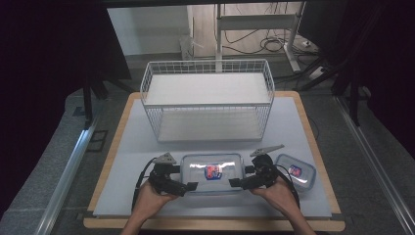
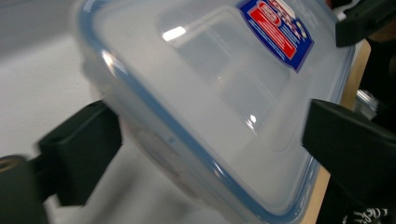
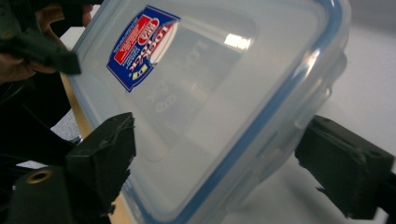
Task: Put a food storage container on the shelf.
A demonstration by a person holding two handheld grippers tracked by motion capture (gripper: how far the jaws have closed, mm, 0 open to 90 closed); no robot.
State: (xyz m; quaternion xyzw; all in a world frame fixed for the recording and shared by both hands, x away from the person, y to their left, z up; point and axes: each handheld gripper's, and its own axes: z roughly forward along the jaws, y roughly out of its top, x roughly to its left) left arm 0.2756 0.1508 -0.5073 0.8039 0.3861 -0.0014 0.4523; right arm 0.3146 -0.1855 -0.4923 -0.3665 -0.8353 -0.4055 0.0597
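Two clear plastic food containers with blue-rimmed lids sat on the table: one large rectangular container [image 1: 211, 172] and one small container [image 1: 295, 171] to its right. One white wire two-tier rack [image 1: 208, 98] stood behind them. One pale grey mat [image 1: 132, 147] covered one wooden tabletop [image 1: 115, 147]. Two black handheld grippers were present, one left gripper [image 1: 188, 186] and one right gripper [image 1: 235, 183].

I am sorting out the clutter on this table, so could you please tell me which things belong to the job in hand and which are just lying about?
In the job:
- large lidded container, between both tongs
- left tongs, at its left end
- right tongs, at its right end

Lying about:
- small lidded container, to the right
- white wire basket, behind
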